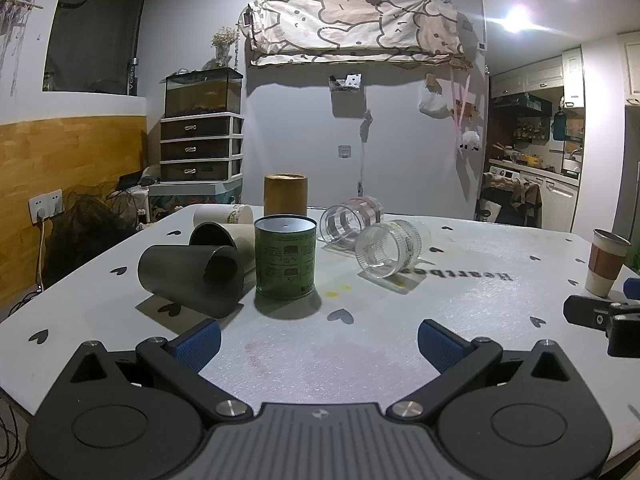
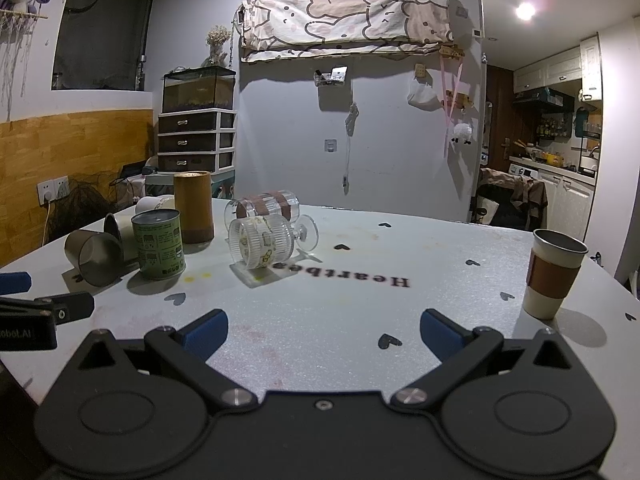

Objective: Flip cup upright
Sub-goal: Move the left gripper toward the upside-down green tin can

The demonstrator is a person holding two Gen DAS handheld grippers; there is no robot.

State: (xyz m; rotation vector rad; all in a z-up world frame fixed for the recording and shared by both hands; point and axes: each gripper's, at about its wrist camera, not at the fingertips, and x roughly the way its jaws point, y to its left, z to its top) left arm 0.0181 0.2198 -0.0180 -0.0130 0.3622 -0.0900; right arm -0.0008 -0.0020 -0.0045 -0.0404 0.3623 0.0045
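Dark grey cylindrical cup lies tipped beside green printed tin can; left tool and right tool gape wide, holding nothing above the white surface.

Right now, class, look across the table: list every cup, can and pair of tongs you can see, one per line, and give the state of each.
Dark grey cup: on its side.
Dark-lined cup: on its side.
White cup: on its side.
Green can: upside down.
Brown cylinder: standing.
Ribbed glass: on its side.
Banded glass: on its side.
Sleeved cup: upright, open top.
Left tongs: open, empty.
Right tongs: open, empty.
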